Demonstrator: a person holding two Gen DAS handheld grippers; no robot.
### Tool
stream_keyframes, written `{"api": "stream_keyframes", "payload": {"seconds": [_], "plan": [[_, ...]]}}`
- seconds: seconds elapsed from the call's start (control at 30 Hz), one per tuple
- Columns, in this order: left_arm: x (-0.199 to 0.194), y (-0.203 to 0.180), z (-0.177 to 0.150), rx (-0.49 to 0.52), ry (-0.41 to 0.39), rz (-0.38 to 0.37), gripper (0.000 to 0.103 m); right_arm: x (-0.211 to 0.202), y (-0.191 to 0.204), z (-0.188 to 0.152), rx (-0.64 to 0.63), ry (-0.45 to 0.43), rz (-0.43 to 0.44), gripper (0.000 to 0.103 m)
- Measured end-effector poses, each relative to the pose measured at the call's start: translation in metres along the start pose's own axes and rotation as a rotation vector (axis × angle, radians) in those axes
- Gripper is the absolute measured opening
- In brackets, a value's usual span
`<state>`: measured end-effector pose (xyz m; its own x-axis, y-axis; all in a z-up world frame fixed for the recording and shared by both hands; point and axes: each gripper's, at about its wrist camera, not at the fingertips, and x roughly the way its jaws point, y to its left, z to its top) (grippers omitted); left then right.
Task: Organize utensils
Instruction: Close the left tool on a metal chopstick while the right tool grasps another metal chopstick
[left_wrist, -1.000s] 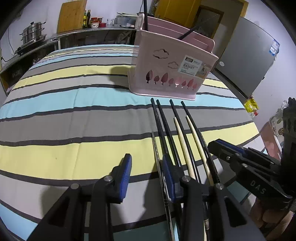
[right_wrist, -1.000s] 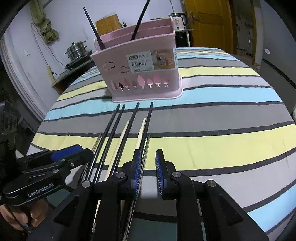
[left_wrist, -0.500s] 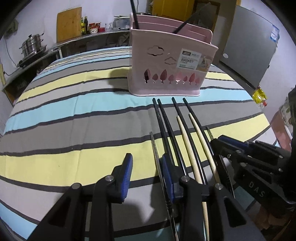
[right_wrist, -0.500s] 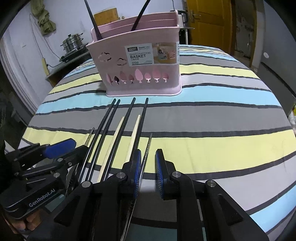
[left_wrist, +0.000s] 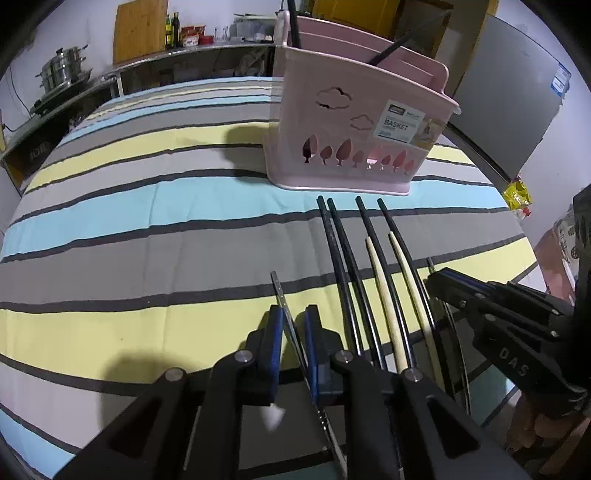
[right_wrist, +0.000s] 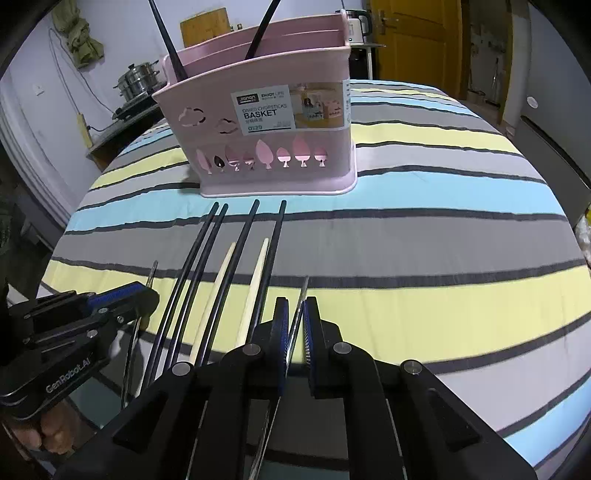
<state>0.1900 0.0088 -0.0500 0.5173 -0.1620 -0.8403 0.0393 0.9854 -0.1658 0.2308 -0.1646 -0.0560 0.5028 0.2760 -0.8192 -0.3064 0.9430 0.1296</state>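
Note:
A row of chopsticks lies on the striped tablecloth in front of a pink chopstick basket (left_wrist: 351, 122) (right_wrist: 266, 147), which holds two black chopsticks. The row has black chopsticks (left_wrist: 340, 258), two wooden ones (left_wrist: 376, 273) and a thin metal chopstick at each end. My left gripper (left_wrist: 294, 314) straddles the left metal chopstick (left_wrist: 277, 286). Its jaws are closing, with a gap still beside the stick. My right gripper (right_wrist: 295, 306) straddles the right metal chopstick (right_wrist: 303, 288). Its jaws are closing too, nearly on the stick. Each gripper also shows from the side in the other view.
The cloth-covered table (left_wrist: 147, 221) stretches left and far beyond the basket. A counter with a steel pot (left_wrist: 62, 70) and bottles runs along the back wall. A grey fridge (left_wrist: 509, 103) stands to the right, a yellow door (right_wrist: 413, 40) behind. A hand (left_wrist: 532, 428) holds the right gripper.
Both pairs of jaws have narrowed around the metal chopsticks at the ends of the row, the left one most. The chopsticks lie where they did.

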Motion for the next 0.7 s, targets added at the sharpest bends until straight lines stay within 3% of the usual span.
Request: {"api": "stream_keyframes", "payload": {"seconds": [0.2,0.37,0.7], "plan": [[0.001,-0.008,0.0,0.036,-0.003,0.028,0.008,0.001,0.002,0.001,-0.019,-0.002,-0.01,0.006],[-0.002,-0.007,0.006,0.028,0.006,-0.001,0.005,-0.006,-0.004,0.004,0.0,-0.012,0.018,0.004],[-0.04,-0.008,0.031,0.052,-0.076,-0.043,0.005,-0.044,-0.009,0.029,0.006,-0.112,0.069,0.004]]}}
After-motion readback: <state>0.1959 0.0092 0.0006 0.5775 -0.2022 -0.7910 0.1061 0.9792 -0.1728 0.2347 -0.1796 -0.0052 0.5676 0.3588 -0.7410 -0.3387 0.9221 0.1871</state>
